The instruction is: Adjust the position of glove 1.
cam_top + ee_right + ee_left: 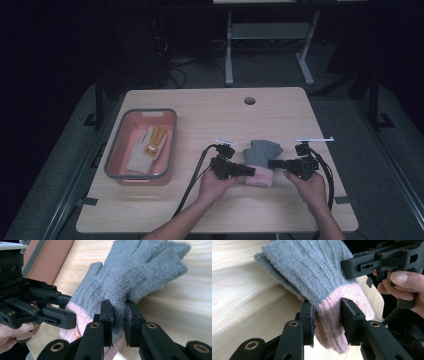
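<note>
Glove (261, 159): grey with pink cuff, near the worktop's (210, 110) front edge, between both hands.
Left gripper (251, 171): fingers clamped on the pink cuff.
Right gripper (272, 163): fingers pinching the grey knit.

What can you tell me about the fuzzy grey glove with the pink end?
The grey glove is a soft knitted one, woolly-looking, with a pink ribbed cuff and a small orange tag on it. It looks like two gloves stacked together. Its fingers rest on the light wooden table, pointing away from the person. The left gripper pinches the cuff edge, and the right gripper pinches the grey knit at the glove's other edge, just above the cuff. The cuff end looks lifted a little.
</note>
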A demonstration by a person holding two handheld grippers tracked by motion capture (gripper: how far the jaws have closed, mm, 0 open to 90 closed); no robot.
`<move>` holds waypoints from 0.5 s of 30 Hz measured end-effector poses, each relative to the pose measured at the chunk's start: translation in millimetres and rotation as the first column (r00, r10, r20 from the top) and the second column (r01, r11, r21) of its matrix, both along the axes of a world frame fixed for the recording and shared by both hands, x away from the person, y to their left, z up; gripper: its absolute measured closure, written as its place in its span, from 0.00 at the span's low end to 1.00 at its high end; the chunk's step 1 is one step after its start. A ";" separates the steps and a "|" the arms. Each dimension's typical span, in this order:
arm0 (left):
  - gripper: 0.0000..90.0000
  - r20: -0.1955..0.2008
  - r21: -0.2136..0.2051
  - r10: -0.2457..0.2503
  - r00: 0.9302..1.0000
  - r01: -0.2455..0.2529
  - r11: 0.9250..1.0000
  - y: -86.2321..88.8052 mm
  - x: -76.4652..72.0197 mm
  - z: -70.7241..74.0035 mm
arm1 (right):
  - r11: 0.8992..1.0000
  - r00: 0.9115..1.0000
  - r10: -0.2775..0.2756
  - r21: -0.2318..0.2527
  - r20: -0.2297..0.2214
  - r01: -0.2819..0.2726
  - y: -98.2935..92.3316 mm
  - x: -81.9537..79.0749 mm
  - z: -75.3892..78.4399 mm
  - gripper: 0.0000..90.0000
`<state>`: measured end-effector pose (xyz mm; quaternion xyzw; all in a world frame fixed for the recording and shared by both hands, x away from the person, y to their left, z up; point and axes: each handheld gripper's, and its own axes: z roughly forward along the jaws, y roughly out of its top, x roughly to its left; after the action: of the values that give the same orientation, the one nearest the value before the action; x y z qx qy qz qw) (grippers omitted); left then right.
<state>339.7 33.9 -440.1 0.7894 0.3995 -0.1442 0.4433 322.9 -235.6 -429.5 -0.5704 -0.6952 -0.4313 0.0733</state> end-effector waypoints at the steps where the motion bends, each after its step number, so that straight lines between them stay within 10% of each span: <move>1: 0.72 -0.001 -0.003 0.005 1.000 -0.005 1.000 1.3 -0.5 1.4 | 1.000 1.000 0.003 0.002 0.001 -0.003 1.4 0.5 1.2 0.88; 15: 0.73 0.028 -0.006 0.027 0.999 -0.027 1.000 26.9 -1.1 19.1 | 0.999 0.999 0.036 0.005 0.023 -0.036 25.3 8.7 18.9 0.88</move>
<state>338.6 60.8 -421.0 0.7846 0.4033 -0.1281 0.4531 331.7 -210.3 -410.5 -0.5528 -0.7050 -0.4381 0.0747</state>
